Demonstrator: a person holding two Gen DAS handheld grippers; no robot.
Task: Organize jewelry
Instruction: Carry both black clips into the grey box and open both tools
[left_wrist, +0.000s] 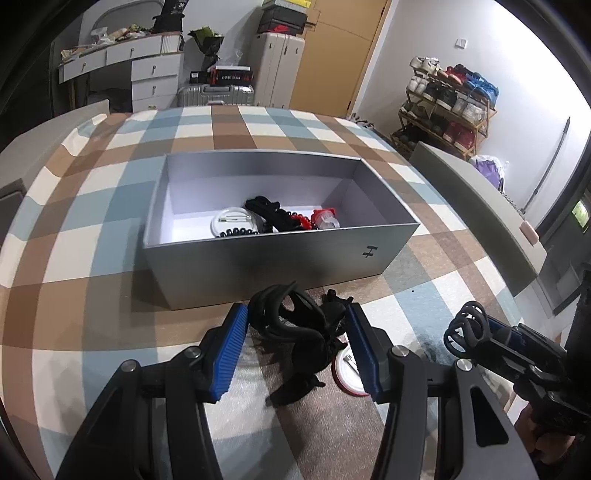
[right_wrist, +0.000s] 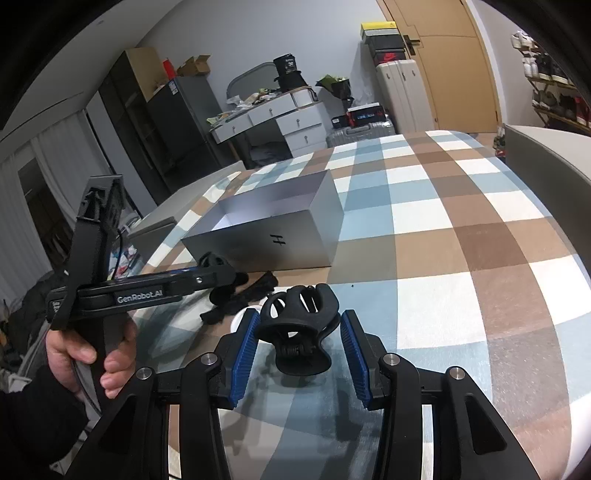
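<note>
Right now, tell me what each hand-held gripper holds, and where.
Left hand-held gripper: black hair claw clip, pads on its sides. Right hand-held gripper: another black claw clip, between its pads.

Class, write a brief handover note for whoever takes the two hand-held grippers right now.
Left hand-held gripper: closed on a black hair claw by the grey box.
Right hand-held gripper: holds a black claw clip above the checked cloth.
Done: hair ties and badges lie in the box.
Left: both clips, a black accessory and a round badge.
</note>
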